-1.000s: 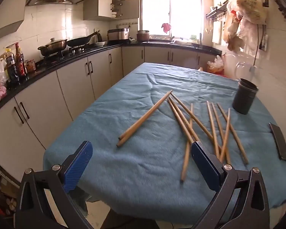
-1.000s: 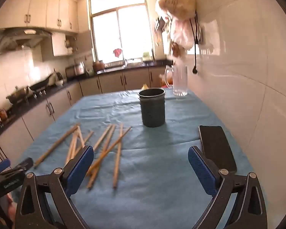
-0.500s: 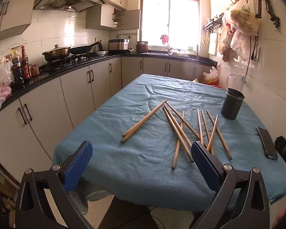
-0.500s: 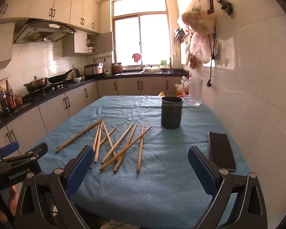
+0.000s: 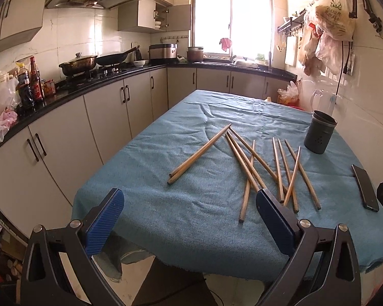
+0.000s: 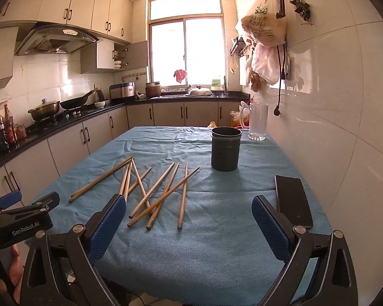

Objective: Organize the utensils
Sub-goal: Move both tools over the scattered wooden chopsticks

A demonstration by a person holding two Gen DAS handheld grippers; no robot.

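Several wooden chopsticks (image 5: 245,163) lie scattered on the blue tablecloth (image 5: 191,204); they also show in the right wrist view (image 6: 155,193). A dark cylindrical utensil holder (image 5: 319,135) stands upright and empty at the far right; it shows in the right wrist view too (image 6: 226,149). My left gripper (image 5: 189,219) is open and empty, near the table's front edge, short of the chopsticks. My right gripper (image 6: 189,221) is open and empty, near the front edge, just short of the nearest chopstick ends. The left gripper also shows at the left of the right wrist view (image 6: 23,216).
A black phone (image 6: 292,200) lies on the cloth by the right wall, also in the left wrist view (image 5: 365,187). A glass mug (image 6: 258,121) stands behind the holder. Kitchen counters with pots run along the left. Bags hang on the right wall.
Both grippers have pulled back and risen from the table, so more of the cloth and its front edge shows. Both stay open and empty. The chopsticks and holder have not moved.
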